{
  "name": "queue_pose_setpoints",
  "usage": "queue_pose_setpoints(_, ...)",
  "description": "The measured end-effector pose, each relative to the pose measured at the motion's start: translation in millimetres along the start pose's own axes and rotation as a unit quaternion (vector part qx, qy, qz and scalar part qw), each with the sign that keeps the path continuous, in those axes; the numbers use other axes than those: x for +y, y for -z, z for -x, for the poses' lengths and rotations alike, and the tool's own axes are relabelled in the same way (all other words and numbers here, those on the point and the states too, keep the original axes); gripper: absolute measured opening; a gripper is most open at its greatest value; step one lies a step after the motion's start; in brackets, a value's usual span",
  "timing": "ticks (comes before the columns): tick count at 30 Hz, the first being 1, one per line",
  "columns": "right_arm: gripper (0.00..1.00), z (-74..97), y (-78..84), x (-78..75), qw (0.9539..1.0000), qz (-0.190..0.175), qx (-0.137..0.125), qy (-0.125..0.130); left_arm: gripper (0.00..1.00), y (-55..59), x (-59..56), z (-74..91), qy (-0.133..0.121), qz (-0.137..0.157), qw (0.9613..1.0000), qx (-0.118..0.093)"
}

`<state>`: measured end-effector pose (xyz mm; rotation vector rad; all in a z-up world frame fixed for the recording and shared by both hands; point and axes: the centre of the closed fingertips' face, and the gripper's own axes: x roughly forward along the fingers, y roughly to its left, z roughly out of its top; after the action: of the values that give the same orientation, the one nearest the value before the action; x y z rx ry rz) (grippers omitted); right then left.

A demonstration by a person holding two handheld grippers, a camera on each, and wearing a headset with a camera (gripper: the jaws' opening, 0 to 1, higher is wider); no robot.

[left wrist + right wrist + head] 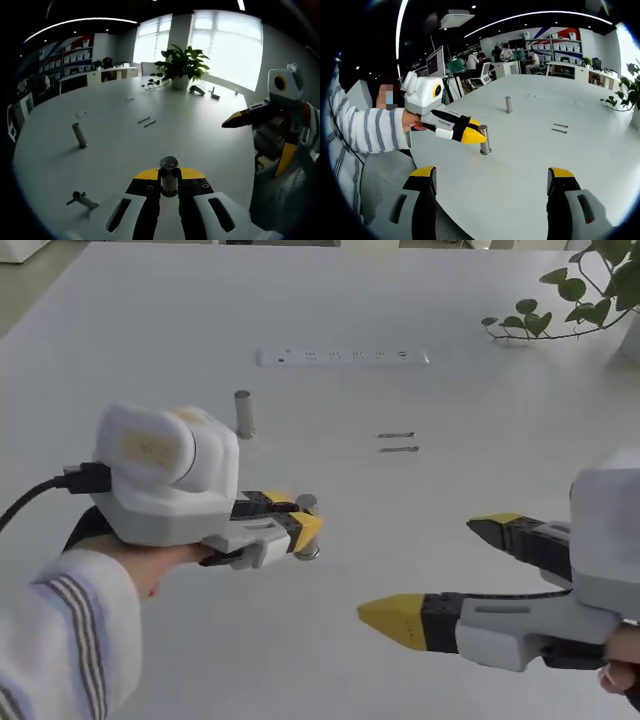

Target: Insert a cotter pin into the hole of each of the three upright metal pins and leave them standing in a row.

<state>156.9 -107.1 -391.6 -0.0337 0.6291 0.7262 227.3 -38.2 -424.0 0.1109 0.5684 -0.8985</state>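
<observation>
Clamping a short, smooth steel pin [169, 174] between its yellow-tipped black jaws, my left gripper [303, 528] is closed on the round shaft just below the flat cap. The pin stands upright, and its foot appears to rest on the matte white tabletop [420, 300] near the near left edge. My right gripper [440, 575] hangs apart from it toward the near right edge, its wedge-shaped jaws spread wide with nothing between them. A second pin [243, 413], a plain grey cylinder, stands upright further back on the left. Two thin wire cotter pins [398, 442] lie side by side near the middle. A third pin [84, 200] lies on its side by the left edge; its end is too small to make out. A flat white power strip [343, 358] lies toward the far edge, and a leafy plant [570, 300] sits at the far right corner.
</observation>
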Motion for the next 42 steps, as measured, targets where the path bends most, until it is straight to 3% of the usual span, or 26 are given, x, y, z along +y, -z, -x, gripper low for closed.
queue_pose_setpoints(6, 0.90, -1.3, 4.3, 4.2, 0.9999, 0.005, 0.008, -0.009, 0.08, 10.5, -1.4, -4.6, -0.005, -0.003, 1.0000, 0.007)
queue_pose_setpoints(11, 0.90, -3.7, 7.1, 5.9, 0.9998, 0.006, 0.013, -0.014, 0.09, 18.0, -5.9, -8.8, -0.003, -0.023, 0.9996, 0.017)
queue_pose_setpoints(21, 0.90, -5.6, 10.6, 8.6, 0.9997, 0.006, 0.018, -0.017, 0.09, 22.8, -7.4, -11.9, 0.002, -0.046, 0.9988, 0.017)
queue_pose_setpoints(26, 0.90, -5.8, 10.8, 9.4, 0.9997, 0.005, 0.018, -0.016, 0.09, 23.1, -5.2, -11.5, 0.002, -0.069, 0.9975, 0.018)
queue_pose_setpoints(29, 0.90, -6.2, 12.6, 10.7, 0.9996, 0.005, 0.021, -0.018, 0.09, 22.7, -4.6, -11.2, 0.005, -0.097, 0.9951, 0.015)
queue_pose_setpoints(35, 0.90, -6.9, 13.5, 9.6, 0.9996, 0.003, 0.020, -0.017, 0.09, 22.2, -2.1, -11.0, 0.016, -0.119, 0.9927, 0.014)
queue_pose_setpoints(42, 0.90, -7.9, 14.6, 7.9, 0.9996, 0.001, 0.021, -0.017, 0.09, 24.1, 0.9, -7.8, 0.035, -0.123, 0.9917, 0.010)
